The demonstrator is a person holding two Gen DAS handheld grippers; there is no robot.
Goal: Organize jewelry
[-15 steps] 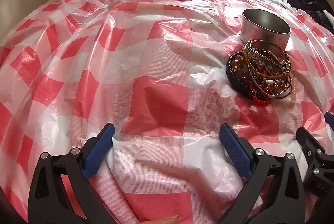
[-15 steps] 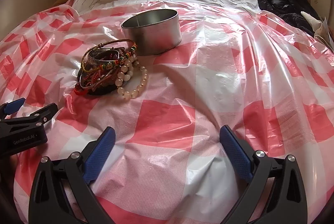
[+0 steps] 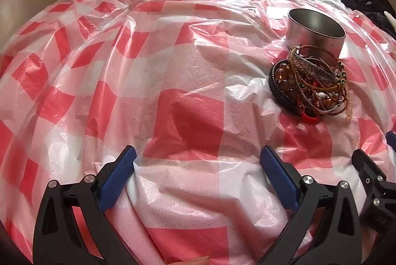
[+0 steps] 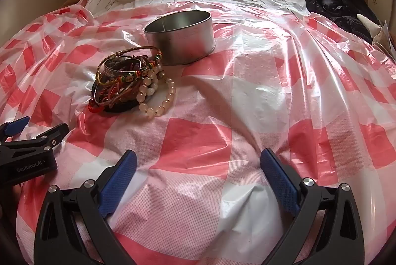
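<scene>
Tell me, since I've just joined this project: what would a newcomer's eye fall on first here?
A tangled heap of bracelets lies on the red-and-white checked plastic sheet, with pale beads spilling toward the right. Just behind it stands an open, empty metal tin. Both grippers wait at the near edge, jaws wide.

the left black plastic claw (image 3: 198, 161) has blue textured pads and silver screws. the right black plastic claw (image 4: 198, 161) matches it. white "genrobot.ai" lettering marks the left one's side.
</scene>
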